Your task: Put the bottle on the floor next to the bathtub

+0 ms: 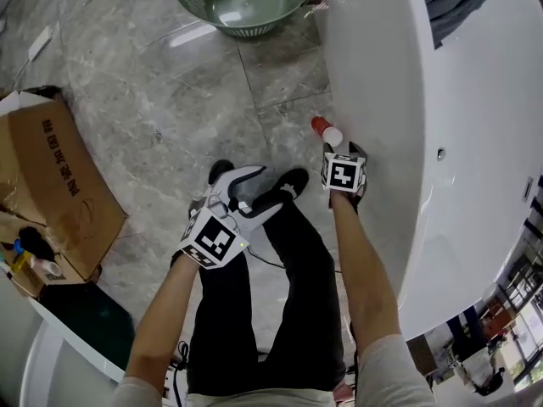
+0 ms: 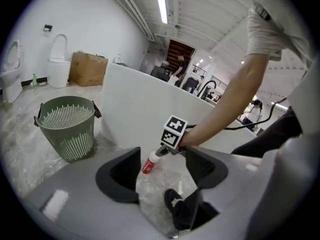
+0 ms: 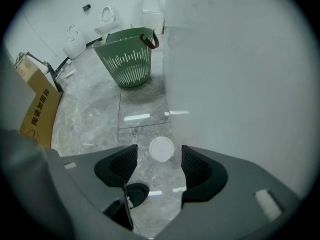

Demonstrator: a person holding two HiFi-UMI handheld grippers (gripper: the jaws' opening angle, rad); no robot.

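Note:
The bottle [image 1: 325, 131], red with a white end, sits tilted right beside the white bathtub [image 1: 399, 100] wall, red end toward the grey marble floor. Whether it rests on the floor I cannot tell. My right gripper [image 1: 338, 148] hovers just behind its white end. In the right gripper view the round white end [image 3: 161, 149] lies between the jaws of the right gripper [image 3: 160, 164] with a gap on each side, so they stand open. The left gripper view shows the bottle [image 2: 149, 162] at the right gripper [image 2: 165, 151] tip. My left gripper [image 1: 246, 195] is open and empty.
A green slotted basket [image 1: 242, 2] stands further along the tub. A cardboard box [image 1: 51, 185] lies at the left. The person's black shoes [image 1: 293, 181] are on the floor close to the bottle. Toilets [image 2: 59, 59] line the far wall.

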